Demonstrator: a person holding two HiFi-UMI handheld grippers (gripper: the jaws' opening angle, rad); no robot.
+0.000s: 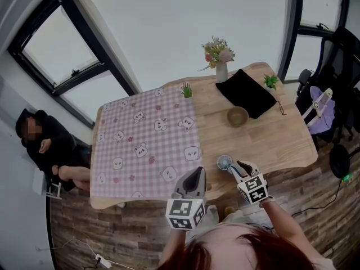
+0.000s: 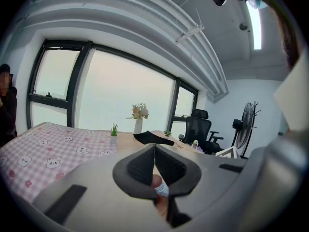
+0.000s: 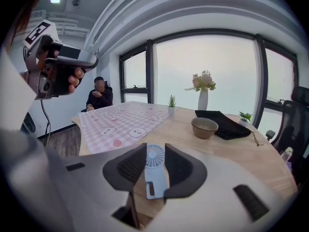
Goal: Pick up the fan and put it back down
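Head view, table: I see a wooden table with a pink checked cloth over its left half.
Head view, fan: the small handheld fan is at the lower centre, over the table's near edge, at the tips of the right gripper.
Head view, left gripper: the left gripper is just left of it, over the cloth's near edge, well apart from the fan.
Head view, other items: a bowl, a black pouch and a vase of flowers are toward the table's far side.
Left gripper view, jaws: the pads meet at the tips, clenched with nothing between them.
Left gripper view, background: the cloth is at lower left and the vase of flowers is at centre.
Right gripper view, jaws: they are clamped on the fan, which stands upright with its round head at the pad tips and its handle running down between them.
Right gripper view, fan position: I read it as clear of the tabletop, in front of the cloth's near corner.
Right gripper view, left gripper: it is in the upper left of the frame, held in a hand.
Right gripper view, far end: a person is seated beyond the cloth.
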